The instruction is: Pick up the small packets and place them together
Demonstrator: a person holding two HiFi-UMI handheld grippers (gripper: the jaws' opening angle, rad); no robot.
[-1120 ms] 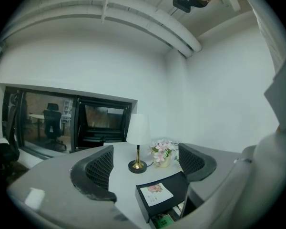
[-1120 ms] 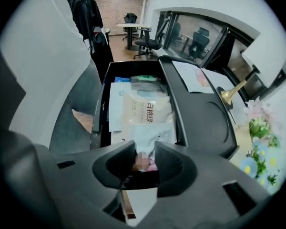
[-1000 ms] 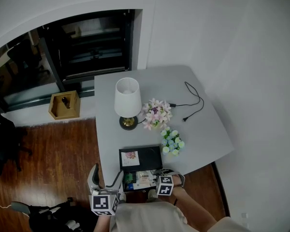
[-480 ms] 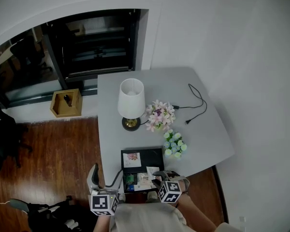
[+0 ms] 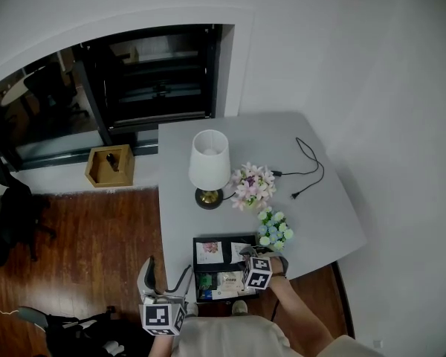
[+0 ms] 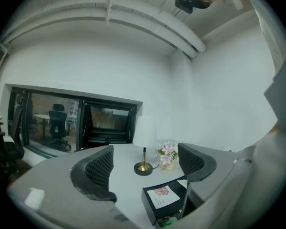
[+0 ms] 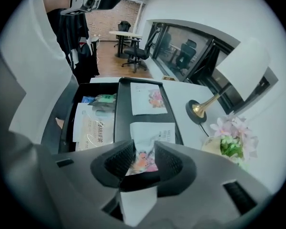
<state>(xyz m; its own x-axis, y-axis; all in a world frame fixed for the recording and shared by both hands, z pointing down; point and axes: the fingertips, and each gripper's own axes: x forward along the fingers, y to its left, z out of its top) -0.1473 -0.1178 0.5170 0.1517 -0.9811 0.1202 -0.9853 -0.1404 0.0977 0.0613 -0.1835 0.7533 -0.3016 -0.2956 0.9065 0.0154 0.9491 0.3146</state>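
Well, step in hand: we judged ourselves mid-carry, bringing one small packet toward its twin.
Right gripper (image 7: 143, 149): pointed steeply down. Its jaws had just been easing apart, yet the packet (image 7: 151, 133) sat between the pads, crumpled and, as far as we could tell, pinched.
Left gripper (image 6: 145, 149): jaws spread, nothing between them, held level near the edge of the table (image 5: 320, 214), away from the work.
Where the packet was: in the air over the black lid (image 7: 171, 113), near a matching packet (image 7: 148, 99) lying flat there.
How it looked: white, thin and soft, with a pink flower print, creased where the pads met it.
Open box (image 7: 68, 120): beside the lid, with larger sachets (image 7: 95, 128) inside.
Next move: we reckoned it called for lowering the packet beside its twin, then opening fully and lifting straight off so the light paper would not cling.
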